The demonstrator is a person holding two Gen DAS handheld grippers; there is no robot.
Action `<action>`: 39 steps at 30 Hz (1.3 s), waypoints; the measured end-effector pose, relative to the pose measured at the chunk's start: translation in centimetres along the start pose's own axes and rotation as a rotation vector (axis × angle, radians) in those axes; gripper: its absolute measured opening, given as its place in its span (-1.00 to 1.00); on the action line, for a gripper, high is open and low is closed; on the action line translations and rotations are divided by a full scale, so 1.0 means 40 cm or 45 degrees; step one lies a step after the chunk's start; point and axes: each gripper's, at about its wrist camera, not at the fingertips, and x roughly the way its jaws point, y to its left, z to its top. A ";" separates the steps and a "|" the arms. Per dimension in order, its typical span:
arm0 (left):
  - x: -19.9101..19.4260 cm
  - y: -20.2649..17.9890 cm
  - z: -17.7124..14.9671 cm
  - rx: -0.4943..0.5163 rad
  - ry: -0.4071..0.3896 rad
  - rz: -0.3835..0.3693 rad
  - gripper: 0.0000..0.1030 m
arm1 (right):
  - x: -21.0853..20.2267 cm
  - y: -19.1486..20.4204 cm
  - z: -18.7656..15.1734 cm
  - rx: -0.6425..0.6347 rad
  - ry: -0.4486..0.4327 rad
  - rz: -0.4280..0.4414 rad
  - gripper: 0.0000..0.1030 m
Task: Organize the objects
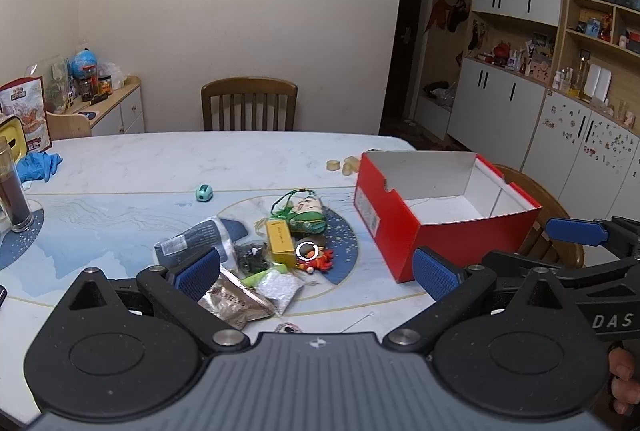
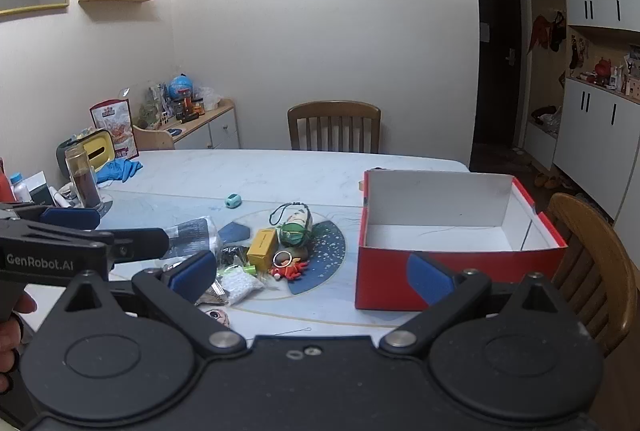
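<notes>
Nearest to both cameras are the two grippers. The left gripper (image 1: 316,273) has its jaws spread wide with nothing between them, and the right gripper (image 2: 312,273) is the same; both hang above the near edge of the table (image 1: 120,167).

Just beyond them lies a small pile of things in the middle of the table. In front is a brown foil packet (image 1: 236,305) beside a little bag of white beads (image 1: 280,285); both look light, soft and a bit slippery, so I think it is best to pinch them at an edge. The yellow box (image 1: 280,241) seems stiff and easy to take by its two long sides. The red toy with a ring (image 1: 316,257) and the green pouch (image 1: 306,217) are small and soft. A teal sharpener (image 1: 204,192) lies apart, farther to the left.

To the right of the pile stands a red cardboard box (image 1: 384,219), open on top. Inside it I see only white walls and floor, no objects.
</notes>
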 end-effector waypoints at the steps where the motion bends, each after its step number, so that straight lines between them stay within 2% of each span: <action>1: 0.009 0.008 0.002 -0.003 0.010 0.002 1.00 | 0.006 0.005 0.001 -0.003 0.004 0.000 0.96; 8: 0.067 0.086 0.017 -0.017 0.049 0.008 1.00 | 0.062 0.041 0.013 -0.010 0.047 0.005 0.96; 14: 0.137 0.192 0.039 -0.004 0.064 0.038 1.00 | 0.119 0.083 0.026 -0.035 0.082 0.037 0.95; 18: 0.207 0.257 0.039 0.065 0.100 0.066 1.00 | 0.166 0.110 0.030 -0.046 0.125 0.064 0.95; 23: 0.304 0.328 0.028 0.107 0.176 0.080 1.00 | 0.236 0.148 0.017 -0.068 0.232 0.120 0.95; 27: 0.374 0.371 0.017 0.105 0.236 0.054 1.00 | 0.290 0.179 -0.005 -0.096 0.319 0.162 0.94; 34: 0.464 0.413 0.002 0.113 0.309 0.008 0.99 | 0.391 0.235 -0.054 -0.130 0.499 0.217 0.76; 39: 0.515 0.437 0.002 0.095 0.354 -0.053 0.98 | 0.432 0.258 -0.082 -0.151 0.581 0.230 0.59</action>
